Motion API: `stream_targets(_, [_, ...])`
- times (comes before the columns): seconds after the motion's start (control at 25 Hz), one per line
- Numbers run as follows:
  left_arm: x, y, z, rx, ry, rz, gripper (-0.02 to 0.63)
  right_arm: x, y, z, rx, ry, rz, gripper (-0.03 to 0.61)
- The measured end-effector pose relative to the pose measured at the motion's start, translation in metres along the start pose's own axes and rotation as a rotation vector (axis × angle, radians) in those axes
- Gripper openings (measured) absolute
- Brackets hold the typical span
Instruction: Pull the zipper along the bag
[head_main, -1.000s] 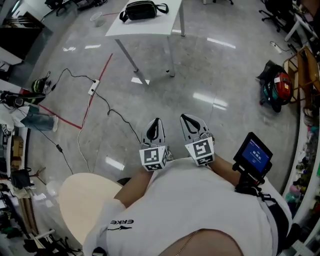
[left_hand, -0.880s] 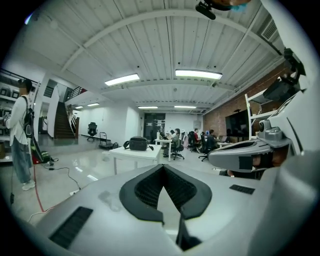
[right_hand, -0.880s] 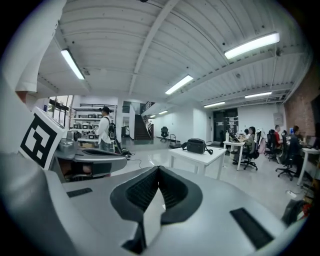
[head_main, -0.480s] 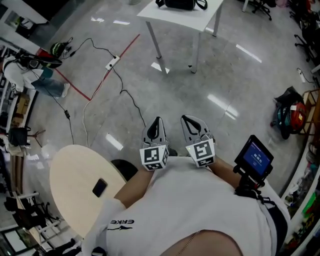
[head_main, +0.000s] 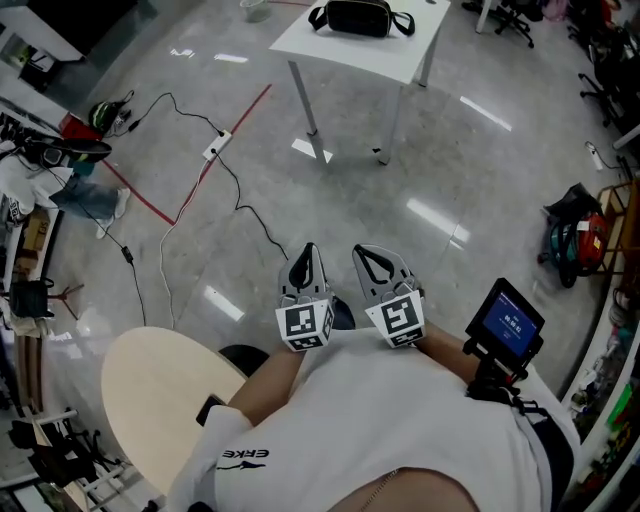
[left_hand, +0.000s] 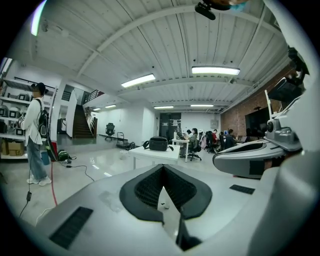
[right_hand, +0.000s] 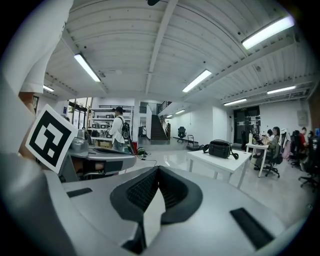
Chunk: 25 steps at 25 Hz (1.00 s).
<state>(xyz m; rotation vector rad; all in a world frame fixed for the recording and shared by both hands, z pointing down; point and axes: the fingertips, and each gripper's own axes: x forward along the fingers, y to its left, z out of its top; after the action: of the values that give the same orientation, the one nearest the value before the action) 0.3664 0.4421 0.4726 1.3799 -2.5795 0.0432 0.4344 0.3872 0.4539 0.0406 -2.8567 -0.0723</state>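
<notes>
Both tongs, left tongs (head_main: 306, 256) and right tongs (head_main: 370, 258), sit side by side against my chest, closed on nothing, probably just carried at rest. The black bag (head_main: 361, 17) lies on the white tabletop (head_main: 330, 45) at the frame's top, well apart from them; its zipper is too small to see.

The bag (head_main: 361, 17) lies on the worktop (head_main: 392, 55), far ahead. The left hand-held gripper (head_main: 307, 251) and the right hand-held gripper (head_main: 361, 252) hang side by side, well short of it.
</notes>
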Motion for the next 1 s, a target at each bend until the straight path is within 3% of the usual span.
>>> stream_targets(0.28, [0.052,0.081,0.018,-0.006,-0.035,-0.013,0.003,0.09,0.003,0.026,-0.012,0.006,-0.019,0.005])
stream_targets(0.64, [0.062,0.172,0.022,-0.023,-0.031,-0.011,0.003,0.181,0.052,0.061,-0.038,-0.026,0.066,0.005])
stream_targets(1.0, [0.069,0.202,0.024,-0.097,-0.052,-0.016,0.003,0.216,0.063,0.071,-0.076,-0.008,0.088,0.005])
